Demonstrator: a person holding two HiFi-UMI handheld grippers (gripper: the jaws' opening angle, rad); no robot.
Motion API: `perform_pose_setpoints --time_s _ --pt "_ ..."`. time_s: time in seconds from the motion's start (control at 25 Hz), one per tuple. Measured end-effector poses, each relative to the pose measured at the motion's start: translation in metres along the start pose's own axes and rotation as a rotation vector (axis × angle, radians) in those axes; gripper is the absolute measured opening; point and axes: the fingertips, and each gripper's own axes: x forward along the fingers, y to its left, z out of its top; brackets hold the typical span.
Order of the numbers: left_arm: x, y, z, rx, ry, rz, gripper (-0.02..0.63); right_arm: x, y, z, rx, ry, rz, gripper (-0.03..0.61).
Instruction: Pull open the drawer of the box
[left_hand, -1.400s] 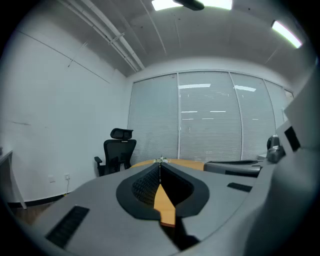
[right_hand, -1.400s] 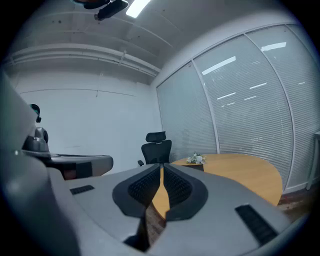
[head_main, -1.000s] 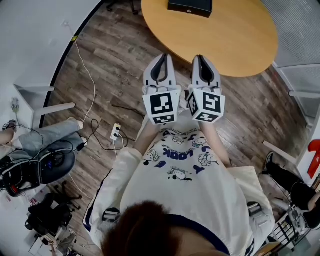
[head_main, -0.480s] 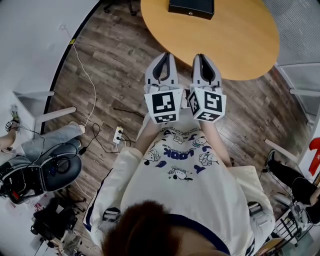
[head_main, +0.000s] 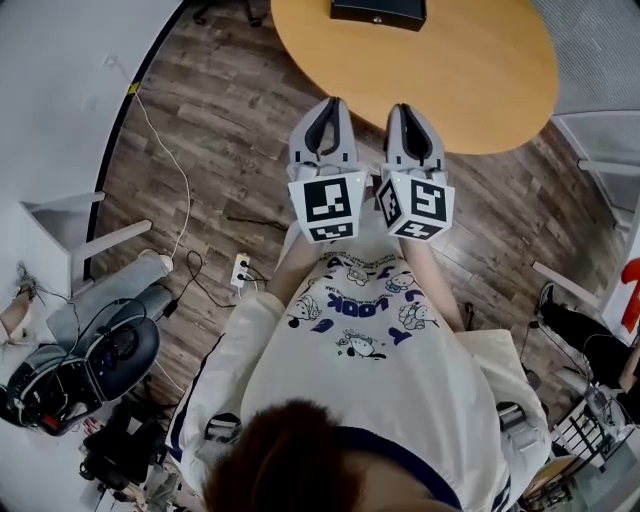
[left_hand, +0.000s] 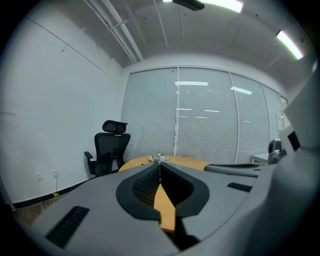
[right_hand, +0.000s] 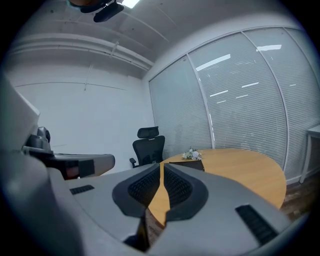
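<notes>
The black box (head_main: 378, 12) lies at the far side of the round wooden table (head_main: 470, 70); its drawer front cannot be made out from above. In the right gripper view the box (right_hand: 193, 165) is a dark block with a small flower bunch (right_hand: 191, 154) on top. My left gripper (head_main: 328, 105) and right gripper (head_main: 404, 108) hang side by side in front of my chest, tips at the table's near edge, well short of the box. Both are shut with nothing held: the left gripper (left_hand: 159, 165) and the right gripper (right_hand: 161, 166) each have their pads together.
A black office chair (left_hand: 111, 148) stands behind the table by the blinds and appears again as the chair (right_hand: 148, 147) in the right gripper view. On the wood floor lie a white cable and a power strip (head_main: 239, 268). A seated person's leg (head_main: 115, 290) and gear are at left.
Both grippers stay shut, side by side, almost where they were. The head view has drifted a little, so the floor clutter at left sits lower in the picture.
</notes>
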Motion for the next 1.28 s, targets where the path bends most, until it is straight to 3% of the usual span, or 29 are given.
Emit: perform_pose_setpoints --time_s 0.48,1.28 --pt "0.025 0.006 -0.01 -0.011 0.035 -0.003 0.02 0.016 -0.018 -0.01 0.019 0.031 -0.044 0.041" --pt "0.112 0.001 -0.007 -0.002 0.073 0.046 0.02 0.094 -0.065 -0.003 0.038 0.07 0.004 0.043"
